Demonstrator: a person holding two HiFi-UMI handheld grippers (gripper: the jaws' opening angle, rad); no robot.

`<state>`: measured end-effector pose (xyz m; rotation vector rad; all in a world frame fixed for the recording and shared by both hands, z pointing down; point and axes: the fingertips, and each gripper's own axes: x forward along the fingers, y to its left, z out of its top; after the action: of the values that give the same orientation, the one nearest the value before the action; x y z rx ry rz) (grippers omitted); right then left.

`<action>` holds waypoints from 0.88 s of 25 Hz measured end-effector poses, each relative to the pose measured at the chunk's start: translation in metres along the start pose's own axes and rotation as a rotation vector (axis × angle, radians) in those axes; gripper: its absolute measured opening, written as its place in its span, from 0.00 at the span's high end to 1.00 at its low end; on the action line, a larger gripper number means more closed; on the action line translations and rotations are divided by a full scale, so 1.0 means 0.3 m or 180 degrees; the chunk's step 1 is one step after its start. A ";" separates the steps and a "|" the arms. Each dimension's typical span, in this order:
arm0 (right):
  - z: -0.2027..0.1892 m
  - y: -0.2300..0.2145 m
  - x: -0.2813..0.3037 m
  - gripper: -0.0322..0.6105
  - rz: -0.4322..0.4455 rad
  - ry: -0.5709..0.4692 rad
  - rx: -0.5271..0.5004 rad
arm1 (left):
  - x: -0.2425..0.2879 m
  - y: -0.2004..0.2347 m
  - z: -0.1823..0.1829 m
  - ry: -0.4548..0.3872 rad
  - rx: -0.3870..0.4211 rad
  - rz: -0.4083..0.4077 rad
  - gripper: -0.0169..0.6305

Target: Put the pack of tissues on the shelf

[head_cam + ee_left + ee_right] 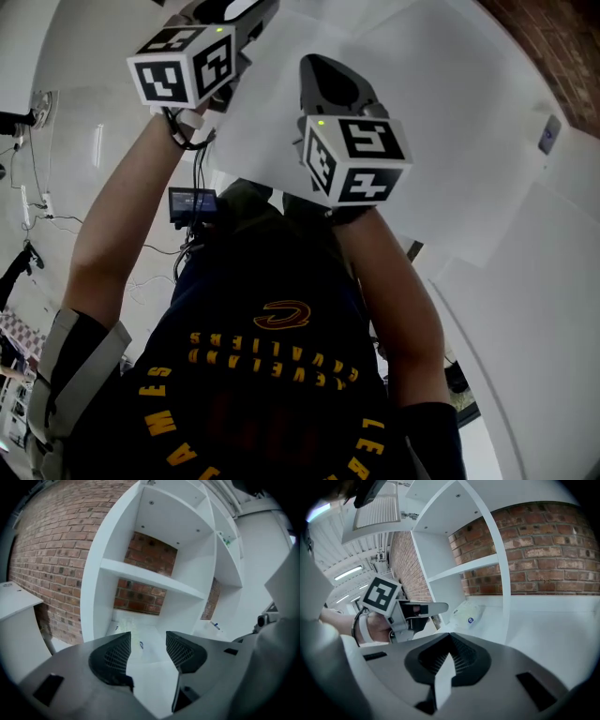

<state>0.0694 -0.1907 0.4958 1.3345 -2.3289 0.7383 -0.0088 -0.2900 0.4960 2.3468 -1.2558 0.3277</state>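
The pack of tissues (125, 624), pale and translucent with a small blue label, lies on the floor of the lower compartment of the white shelf (150, 577). My left gripper (147, 640) is open and holds nothing; it points at that compartment from a short way off. In the right gripper view the pack of tissues (468, 615) lies in the same compartment of the shelf (461, 567), beyond the left gripper (417, 611). My right gripper (450, 634) is shut with nothing in it. In the head view both marker cubes (183, 66) (361, 157) are raised in front of the person's torso.
A brick wall (51, 550) stands behind and left of the shelf. Upper compartments (164, 517) hold nothing I can see. A small blue-tipped item (215, 626) lies in the neighbouring compartment on the right. A white table edge (14, 603) juts in at the left.
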 end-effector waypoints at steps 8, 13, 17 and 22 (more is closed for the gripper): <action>0.037 0.020 -0.052 0.94 0.0118 -0.0094 -0.0042 | -0.190 -0.190 0.119 -0.0340 -0.0071 -0.0320 0.62; 0.074 0.025 -0.114 0.94 0.0161 -0.0210 0.0014 | -0.317 -0.256 0.173 -0.0492 -0.0275 -0.0431 0.62; 0.096 0.031 -0.159 0.94 0.0208 -0.0244 0.0064 | -0.395 -0.312 0.163 -0.0446 -0.0424 -0.0631 0.62; 0.096 0.088 -0.243 0.94 0.0353 -0.0238 0.0081 | -0.497 -0.425 0.113 -0.0308 -0.0386 -0.0877 0.62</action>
<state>0.0808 -0.1469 0.4266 1.2724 -2.4773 0.7660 0.0142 -0.1378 0.3697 2.4134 -0.9471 0.0474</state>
